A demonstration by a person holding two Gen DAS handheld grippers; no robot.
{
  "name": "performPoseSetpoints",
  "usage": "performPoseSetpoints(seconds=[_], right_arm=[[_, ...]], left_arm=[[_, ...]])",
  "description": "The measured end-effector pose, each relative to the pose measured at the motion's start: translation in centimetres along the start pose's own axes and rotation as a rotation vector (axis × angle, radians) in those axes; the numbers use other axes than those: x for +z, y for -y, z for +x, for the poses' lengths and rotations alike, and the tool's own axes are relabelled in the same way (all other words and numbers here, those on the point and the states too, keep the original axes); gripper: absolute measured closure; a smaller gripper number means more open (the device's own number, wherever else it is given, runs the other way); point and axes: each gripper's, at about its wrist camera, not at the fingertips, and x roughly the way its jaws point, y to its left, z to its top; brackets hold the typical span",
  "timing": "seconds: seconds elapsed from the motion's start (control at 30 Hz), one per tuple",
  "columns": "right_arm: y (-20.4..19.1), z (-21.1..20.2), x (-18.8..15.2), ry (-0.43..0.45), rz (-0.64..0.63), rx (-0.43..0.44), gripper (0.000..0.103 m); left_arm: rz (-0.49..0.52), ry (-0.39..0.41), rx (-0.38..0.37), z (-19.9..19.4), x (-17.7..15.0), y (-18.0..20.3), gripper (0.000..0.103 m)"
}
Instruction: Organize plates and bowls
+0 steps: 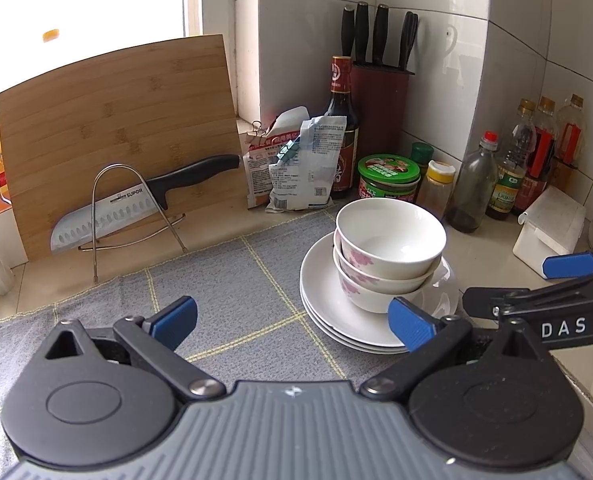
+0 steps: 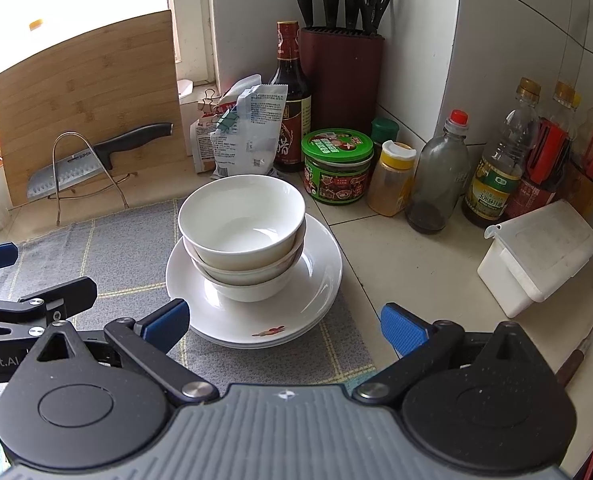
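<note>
Three white bowls [image 1: 390, 252] [image 2: 242, 228] are nested upright on a stack of white plates [image 1: 324, 296] [image 2: 316, 280], which rests at the right edge of a grey checked mat [image 1: 224, 292] [image 2: 108, 256]. The lower bowls carry pink flowers. My left gripper [image 1: 294, 320] stands open just in front and left of the stack, nothing between its fingers. My right gripper [image 2: 284, 326] also stands open, close in front of the plates, holding nothing. Each gripper shows at the edge of the other's view.
A bamboo cutting board [image 1: 116, 132] leans at the back left with a knife [image 1: 136, 208] in a wire rack. Behind the stack: snack bags [image 2: 240, 132], soy sauce bottle [image 2: 290, 96], knife block [image 2: 340, 80], green-lidded jar [image 2: 336, 168], several bottles [image 2: 496, 168]. A white box [image 2: 536, 256] sits right.
</note>
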Motion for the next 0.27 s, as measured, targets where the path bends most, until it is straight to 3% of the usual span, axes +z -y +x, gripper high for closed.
performPoseSetpoints(seconds=[0.27], right_arm=[[0.07,-0.17,0.25,0.014,-0.004,-0.007,0.0]], left_arm=[[0.004,-0.001,-0.005,0.13,0.21,0.12,0.002]])
